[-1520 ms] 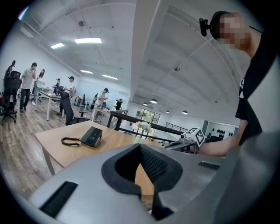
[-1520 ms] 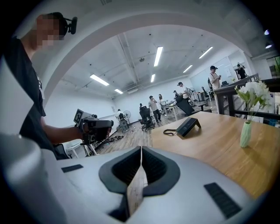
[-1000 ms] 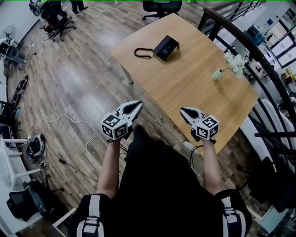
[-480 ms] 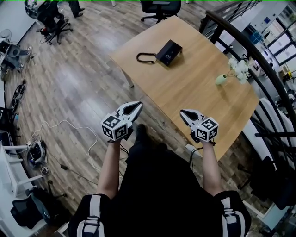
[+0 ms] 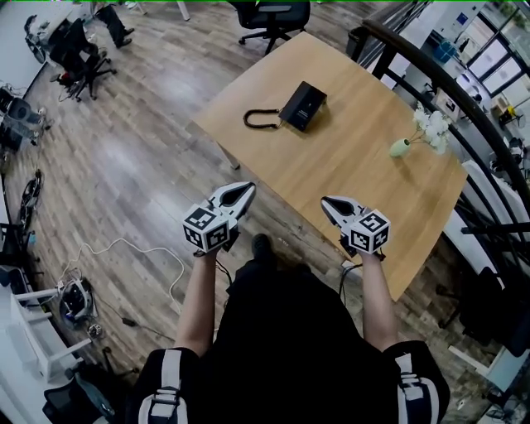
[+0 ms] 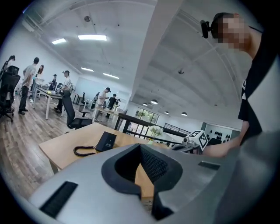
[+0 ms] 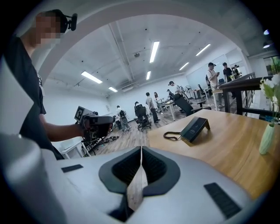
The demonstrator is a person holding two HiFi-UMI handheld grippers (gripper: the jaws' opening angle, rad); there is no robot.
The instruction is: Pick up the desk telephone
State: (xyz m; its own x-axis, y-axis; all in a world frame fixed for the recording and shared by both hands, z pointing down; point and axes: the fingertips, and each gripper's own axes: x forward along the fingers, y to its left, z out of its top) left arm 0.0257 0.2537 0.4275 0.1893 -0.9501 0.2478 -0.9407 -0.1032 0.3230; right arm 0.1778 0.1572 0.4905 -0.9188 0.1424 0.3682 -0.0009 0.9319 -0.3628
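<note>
A black desk telephone [image 5: 302,105] with a coiled cord [image 5: 262,118] lies on the wooden table [image 5: 348,174], near its far left side. The same telephone [image 6: 106,141] shows in the left gripper view, and the telephone [image 7: 195,128] appears again in the right gripper view. Both grippers are well short of it. My left gripper [image 5: 245,191] hangs over the floor off the table's near corner, shut and empty. My right gripper [image 5: 329,203] hovers over the table's near edge, also shut with nothing in it.
A small green vase with white flowers [image 5: 414,137] stands on the table to the right. A dark railing [image 5: 464,108] runs along the table's right side. Office chairs [image 5: 269,16] stand beyond the table, cables [image 5: 124,248] trail over the wood floor at left, and people stand in the distance.
The whole view has shifted: the table and telephone sit slightly lower and nearer in the head view as the person walks toward them. Both grippers stay shut, held out in front.
</note>
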